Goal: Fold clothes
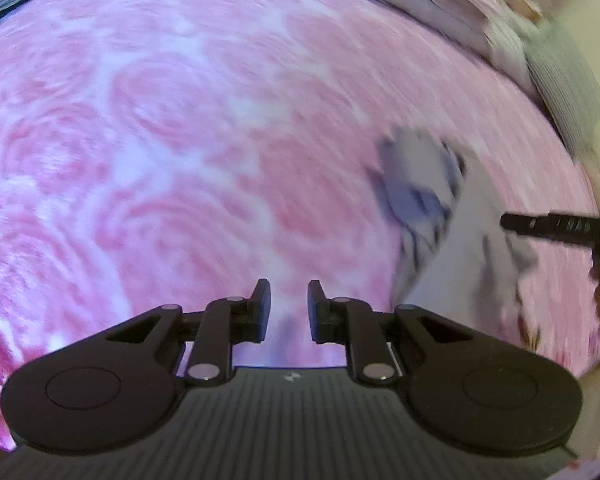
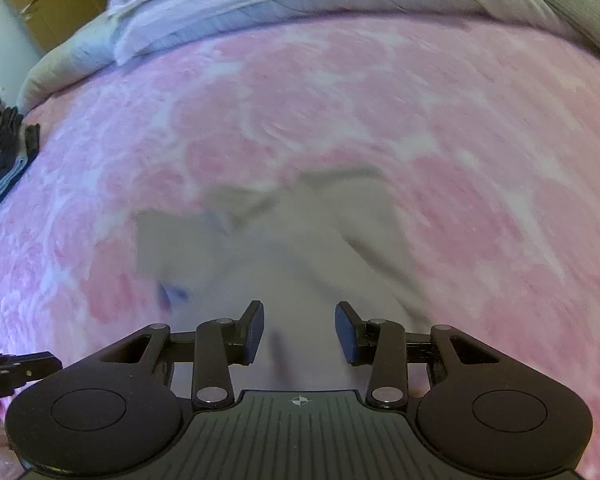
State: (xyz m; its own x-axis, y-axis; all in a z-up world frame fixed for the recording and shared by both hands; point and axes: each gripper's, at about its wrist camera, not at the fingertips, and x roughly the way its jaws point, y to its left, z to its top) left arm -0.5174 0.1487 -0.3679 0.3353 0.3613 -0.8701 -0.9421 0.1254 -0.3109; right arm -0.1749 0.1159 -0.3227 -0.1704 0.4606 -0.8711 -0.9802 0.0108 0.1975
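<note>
A white garment [image 2: 284, 248] with dark print lies crumpled on a pink rose-patterned bedspread [image 2: 340, 112]. My right gripper [image 2: 299, 332] hovers open just above its near part, nothing between the fingers. In the left wrist view the same garment [image 1: 452, 216] lies to the right, and my left gripper [image 1: 289, 308] is open over bare bedspread [image 1: 180, 140], to the garment's left. The tip of the right gripper [image 1: 556, 226] shows at the right edge, over the garment. Both views are motion-blurred.
White and lilac bedding [image 2: 260, 8] is bunched along the far edge of the bed. A stack of folded dark and light clothes [image 2: 4, 160] sits at the bed's left side. A wooden door [image 2: 48, 0] stands beyond at far left.
</note>
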